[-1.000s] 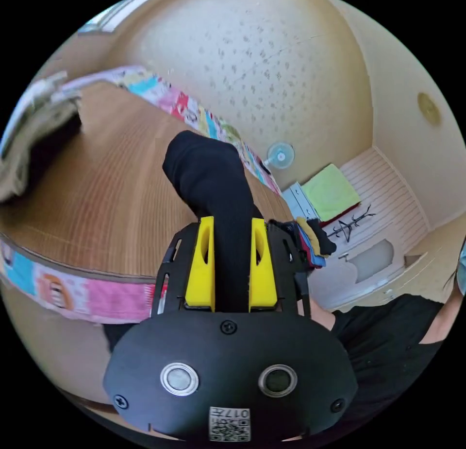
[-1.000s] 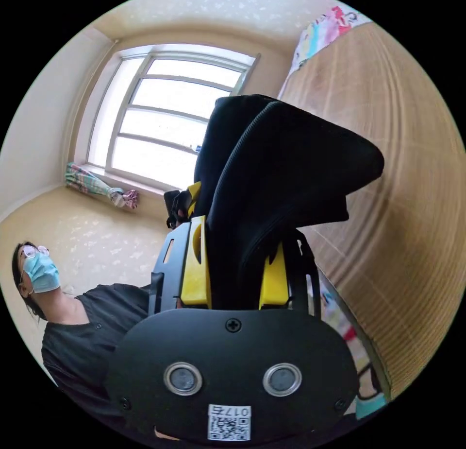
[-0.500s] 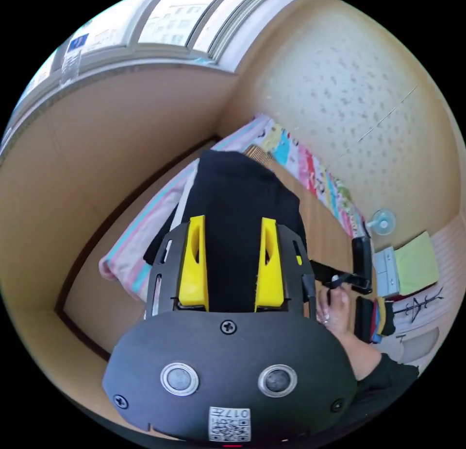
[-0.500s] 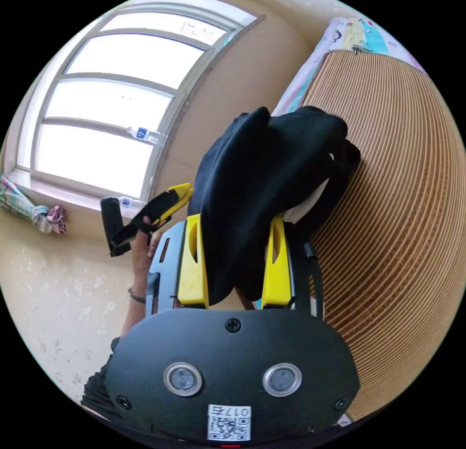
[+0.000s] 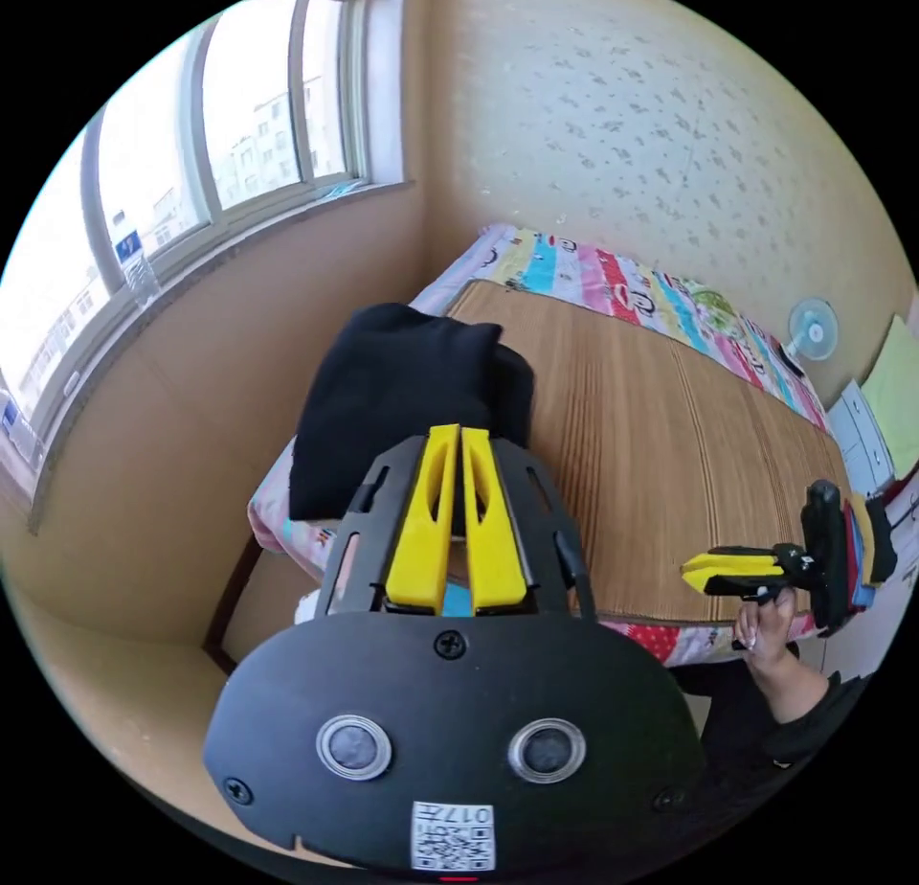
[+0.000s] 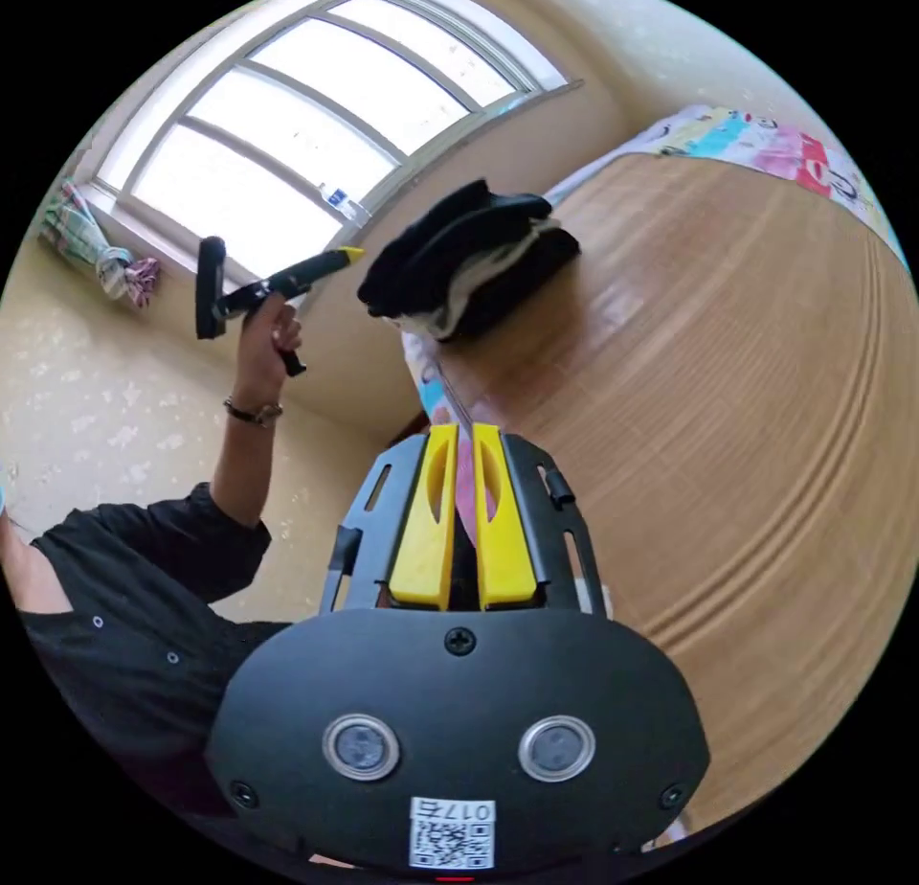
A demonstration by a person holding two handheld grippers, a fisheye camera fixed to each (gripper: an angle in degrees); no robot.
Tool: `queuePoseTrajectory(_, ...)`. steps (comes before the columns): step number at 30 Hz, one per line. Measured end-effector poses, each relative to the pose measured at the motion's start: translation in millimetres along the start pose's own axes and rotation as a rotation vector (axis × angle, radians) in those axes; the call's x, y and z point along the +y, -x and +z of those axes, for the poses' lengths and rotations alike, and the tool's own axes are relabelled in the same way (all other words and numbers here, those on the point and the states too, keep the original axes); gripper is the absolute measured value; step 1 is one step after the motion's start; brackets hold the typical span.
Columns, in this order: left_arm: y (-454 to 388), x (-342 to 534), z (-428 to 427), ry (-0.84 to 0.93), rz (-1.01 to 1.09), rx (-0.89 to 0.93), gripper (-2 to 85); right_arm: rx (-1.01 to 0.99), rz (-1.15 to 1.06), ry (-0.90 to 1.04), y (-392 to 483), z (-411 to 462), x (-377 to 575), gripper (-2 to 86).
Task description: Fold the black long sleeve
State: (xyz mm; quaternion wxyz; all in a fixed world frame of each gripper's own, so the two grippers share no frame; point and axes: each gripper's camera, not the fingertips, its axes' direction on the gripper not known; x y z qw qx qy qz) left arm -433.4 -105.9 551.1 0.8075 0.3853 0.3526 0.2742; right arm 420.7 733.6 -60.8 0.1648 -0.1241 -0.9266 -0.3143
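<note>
- Both hand-held grippers have let go of the black long sleeve [image 5: 397, 397] and drawn back from it.
- It lies folded at the corner of the bed's woven mat [image 5: 651, 444], near the window [image 6: 316, 109].
- Left hand-held gripper [image 5: 458, 444]: jaws nearly together, empty.
- Right hand-held gripper [image 6: 461, 444]: the same.

The bed [image 5: 670, 464] carries a woven bamboo mat [image 6: 728, 368] over a multicoloured patterned sheet [image 5: 661, 291]; the sheet shows along the mat's edges; the folded black long sleeve [image 5: 402, 397] lies at the bed's corner nearest the window, overhanging the mat's edge.
</note>
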Motion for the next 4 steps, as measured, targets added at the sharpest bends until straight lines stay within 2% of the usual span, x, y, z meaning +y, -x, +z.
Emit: queuePoseTrajectory(4,-101,45,-2,0.053,0.097,0.044,-0.9,0.232,0.221,0.052,-45,-59,124,2.0)
